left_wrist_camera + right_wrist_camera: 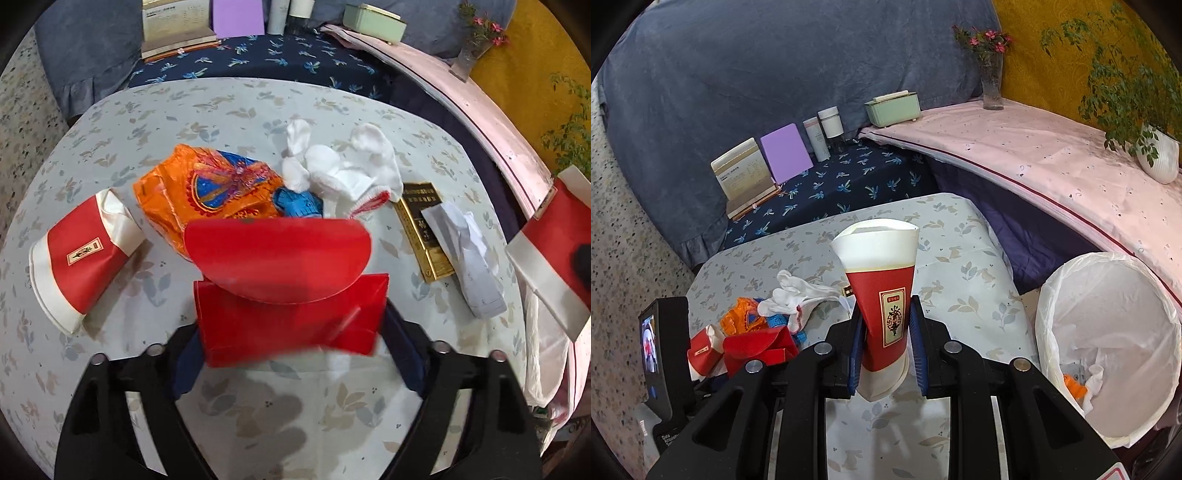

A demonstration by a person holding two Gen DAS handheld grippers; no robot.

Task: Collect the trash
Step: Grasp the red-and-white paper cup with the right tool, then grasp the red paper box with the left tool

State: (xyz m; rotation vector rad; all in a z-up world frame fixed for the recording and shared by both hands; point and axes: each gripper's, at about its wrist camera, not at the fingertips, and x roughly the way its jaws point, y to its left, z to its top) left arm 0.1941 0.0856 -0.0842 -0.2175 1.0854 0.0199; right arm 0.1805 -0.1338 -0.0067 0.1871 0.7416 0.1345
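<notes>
The red envelope (288, 295) looks light, thin and floppy between the wide-open left gripper (291, 350), best pinched across its near folded body, while the right gripper (884, 345) clamps a crushable paper cup (882, 295).

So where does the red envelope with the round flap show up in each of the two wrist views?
Left wrist: red envelope at centre, between the open fingers of the left gripper.
Right wrist: red envelope low on the left, beside the orange wrapper.
Shared landmark: white glove just behind it.
</notes>
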